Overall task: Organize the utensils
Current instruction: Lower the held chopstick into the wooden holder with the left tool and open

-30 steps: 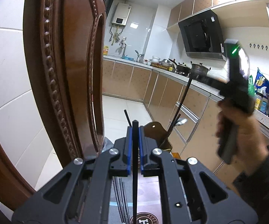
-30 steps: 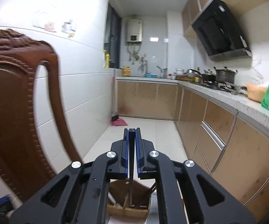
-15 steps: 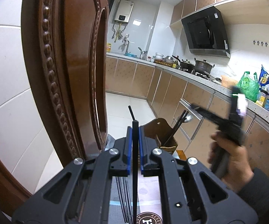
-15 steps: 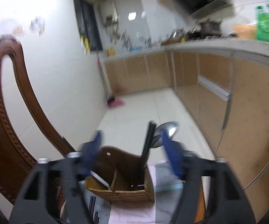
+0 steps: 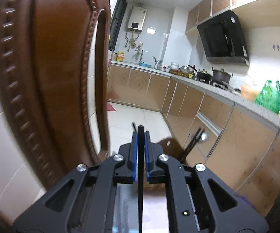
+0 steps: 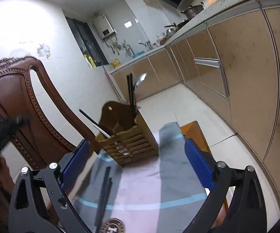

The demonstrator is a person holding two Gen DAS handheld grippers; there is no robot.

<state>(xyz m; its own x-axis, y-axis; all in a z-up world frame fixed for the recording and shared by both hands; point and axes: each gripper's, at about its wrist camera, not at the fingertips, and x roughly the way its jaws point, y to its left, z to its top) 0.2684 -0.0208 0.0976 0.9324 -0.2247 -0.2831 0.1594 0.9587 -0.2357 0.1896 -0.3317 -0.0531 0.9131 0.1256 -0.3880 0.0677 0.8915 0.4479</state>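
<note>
Each claw is a black plastic frame with triangular cut-outs, round silver screws at the linkage joints and blue pads lining the fingers: left claw [image 5: 140,151], right claw [image 6: 138,167].

Bright indoor light, wall glare, fisheye edge warping, slight motion blur

The slatted wooden utensil holder [image 5: 171,145] sits mostly hidden behind the black left gripper [image 5: 140,155] – lower centre. A dark blurred shape [image 6: 2,134] at the left edge – unidentifiable.
</note>
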